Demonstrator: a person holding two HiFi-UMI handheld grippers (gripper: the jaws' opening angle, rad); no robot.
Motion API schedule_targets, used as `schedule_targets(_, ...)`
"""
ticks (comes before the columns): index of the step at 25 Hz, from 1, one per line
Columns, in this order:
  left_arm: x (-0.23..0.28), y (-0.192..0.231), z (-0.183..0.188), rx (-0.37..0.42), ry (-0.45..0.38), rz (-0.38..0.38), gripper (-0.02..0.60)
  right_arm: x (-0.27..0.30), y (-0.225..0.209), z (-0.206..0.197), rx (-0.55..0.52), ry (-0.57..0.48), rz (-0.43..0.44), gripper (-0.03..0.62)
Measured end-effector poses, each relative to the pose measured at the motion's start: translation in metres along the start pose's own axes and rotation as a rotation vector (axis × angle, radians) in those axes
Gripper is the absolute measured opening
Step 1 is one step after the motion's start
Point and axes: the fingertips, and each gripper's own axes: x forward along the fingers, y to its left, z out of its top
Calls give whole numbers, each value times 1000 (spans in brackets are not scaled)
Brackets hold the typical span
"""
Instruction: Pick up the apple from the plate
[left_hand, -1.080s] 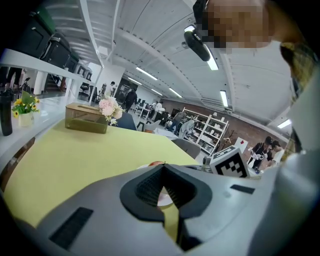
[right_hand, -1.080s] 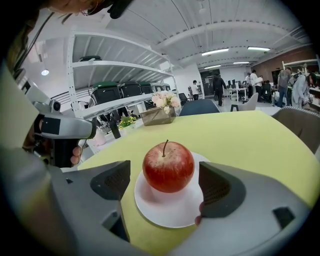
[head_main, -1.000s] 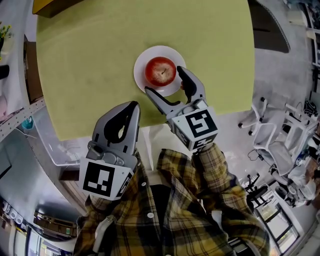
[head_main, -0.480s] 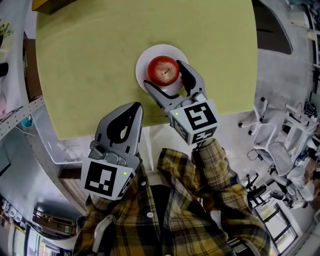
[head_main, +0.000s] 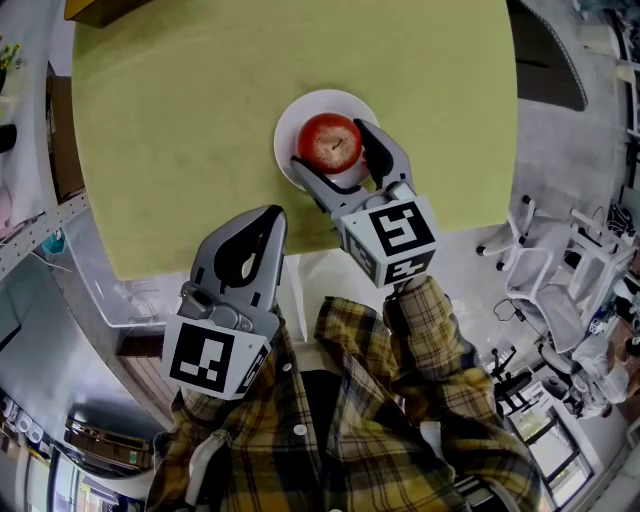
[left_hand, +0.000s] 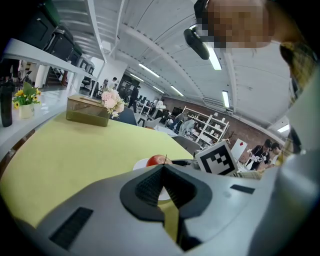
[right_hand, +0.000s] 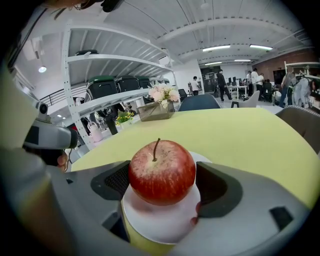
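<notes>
The round red apple with a thin stem (right_hand: 161, 171) sits on the small white plate (right_hand: 160, 220), which lies on the yellow-green counter (head_main: 180, 120) not far from its near edge. The right gripper (head_main: 330, 146) is spread, with one jaw on each side of the apple. The apple looks closer to one pad than the other, and I cannot tell whether either pad touches it. The left gripper (head_main: 268, 213) is pressed together with nothing in it, and hangs back at the counter's near edge, well apart from the plate. The main risk is an off-centre close: if one pad arrives first, it may push the smooth, rounded fruit sideways so that it rolls across the plate or squirts out of the jaws. The jaws also ride low, over the plate's surface, so closing or lifting could catch the rim and drag or tip the light plate, and nothing holds the plate down. A grip above or below the apple's widest part would probably slip during the lift, while too hard a squeeze could bruise the skin.
</notes>
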Motion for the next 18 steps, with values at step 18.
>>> schedule_targets(18, -1, 7, 11, 6, -16, 4, 6, 0, 1, -3, 51, 43, -1, 396)
